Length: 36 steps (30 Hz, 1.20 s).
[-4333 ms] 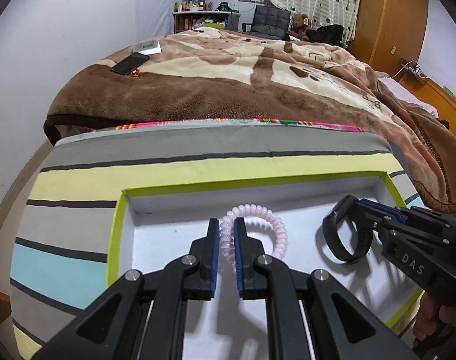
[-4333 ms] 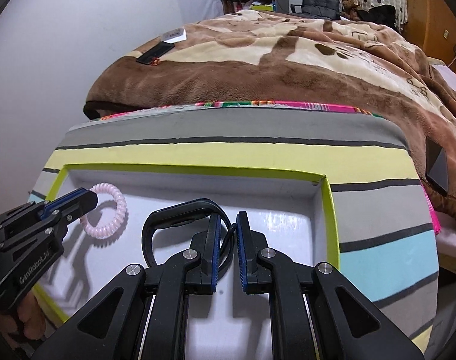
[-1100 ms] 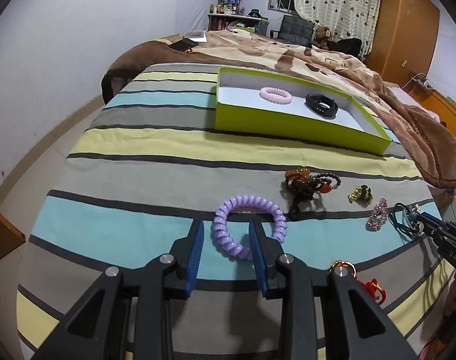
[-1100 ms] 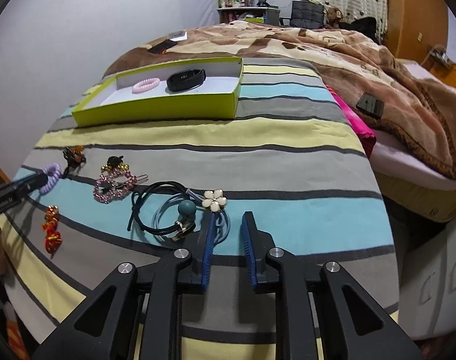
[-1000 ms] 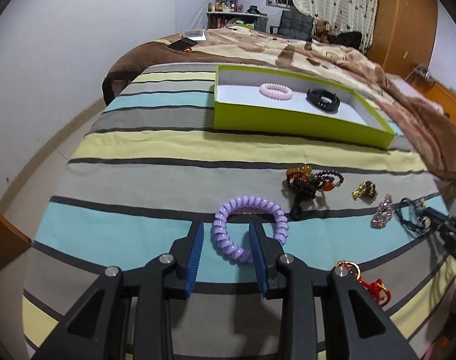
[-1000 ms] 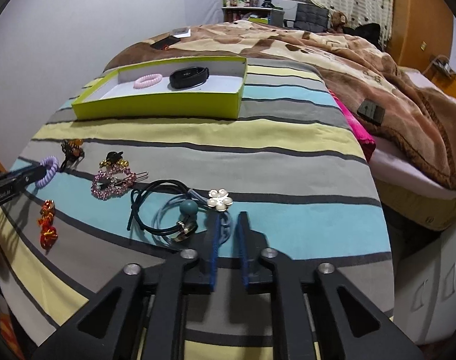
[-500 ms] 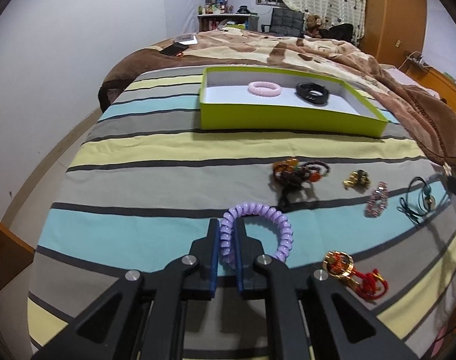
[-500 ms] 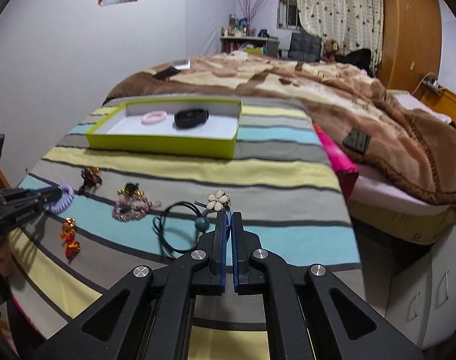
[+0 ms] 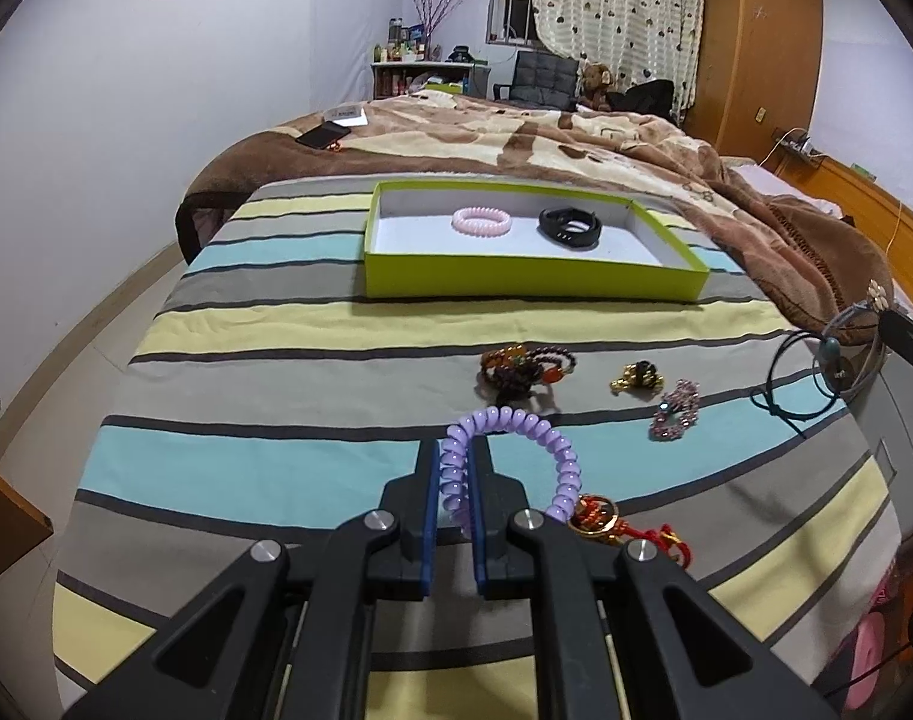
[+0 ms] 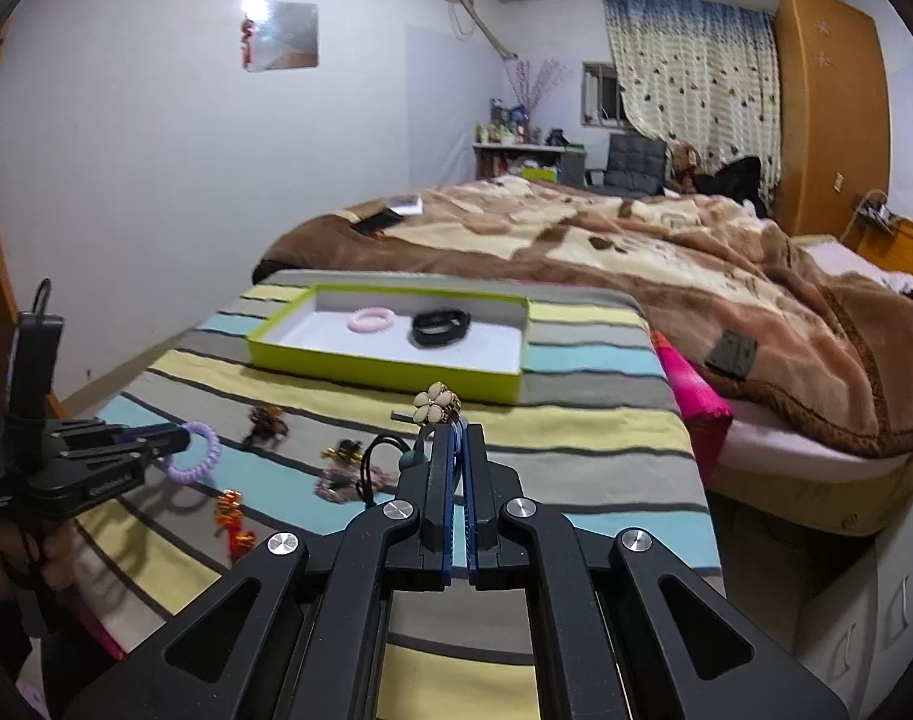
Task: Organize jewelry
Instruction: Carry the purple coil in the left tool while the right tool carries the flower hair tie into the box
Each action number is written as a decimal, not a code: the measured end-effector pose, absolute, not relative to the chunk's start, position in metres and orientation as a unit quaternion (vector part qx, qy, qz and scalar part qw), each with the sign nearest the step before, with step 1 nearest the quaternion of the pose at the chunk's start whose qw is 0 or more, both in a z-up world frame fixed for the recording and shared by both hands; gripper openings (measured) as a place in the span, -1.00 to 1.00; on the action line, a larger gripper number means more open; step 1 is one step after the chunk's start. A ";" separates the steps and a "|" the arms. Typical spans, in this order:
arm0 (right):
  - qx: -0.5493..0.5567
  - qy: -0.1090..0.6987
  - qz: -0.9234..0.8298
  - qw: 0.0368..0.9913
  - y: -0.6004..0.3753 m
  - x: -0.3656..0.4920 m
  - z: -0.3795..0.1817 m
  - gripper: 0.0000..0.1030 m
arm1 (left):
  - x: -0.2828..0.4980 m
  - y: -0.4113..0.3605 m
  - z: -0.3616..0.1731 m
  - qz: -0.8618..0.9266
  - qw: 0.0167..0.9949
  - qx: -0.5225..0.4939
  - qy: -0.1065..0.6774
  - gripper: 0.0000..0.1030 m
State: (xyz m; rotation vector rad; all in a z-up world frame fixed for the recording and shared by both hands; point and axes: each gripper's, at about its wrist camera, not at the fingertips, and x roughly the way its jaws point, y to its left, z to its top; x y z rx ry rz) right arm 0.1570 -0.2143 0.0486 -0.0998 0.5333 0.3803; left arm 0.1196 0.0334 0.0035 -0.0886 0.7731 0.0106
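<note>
Left gripper [image 9: 454, 468] clamped on purple coil bracelet [image 9: 516, 456], loop upright, bulging rightward above striped bedspread [image 9: 276, 336] | right gripper [image 10: 456, 456] pinched on hair ties [image 10: 435, 411], cream flower uppermost, cords dangling | green tray [image 9: 534, 282] beyond holds pink coil [image 9: 481, 220], black band [image 9: 570, 227]

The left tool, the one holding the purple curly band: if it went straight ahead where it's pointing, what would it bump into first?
Probably the striped bedspread, at or just short of the dark bead bracelets ahead of the left tool. It tilts downward, so it would likely land before reaching the green box. Depth is hard to judge here.
</note>
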 end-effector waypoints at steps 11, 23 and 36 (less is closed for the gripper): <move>-0.110 0.332 0.234 0.907 -0.177 0.151 -0.009 -0.96 | 0.115 0.028 0.001 -0.007 0.925 -0.048 0.378 -0.82; -0.071 0.290 0.141 0.944 -0.218 0.164 0.019 -0.96 | 0.111 0.024 0.004 -0.017 0.927 -0.051 0.371 -0.82; -0.033 0.299 0.172 0.938 -0.217 0.168 0.023 -0.96 | 0.111 0.018 0.021 -0.027 0.934 -0.049 0.353 -0.82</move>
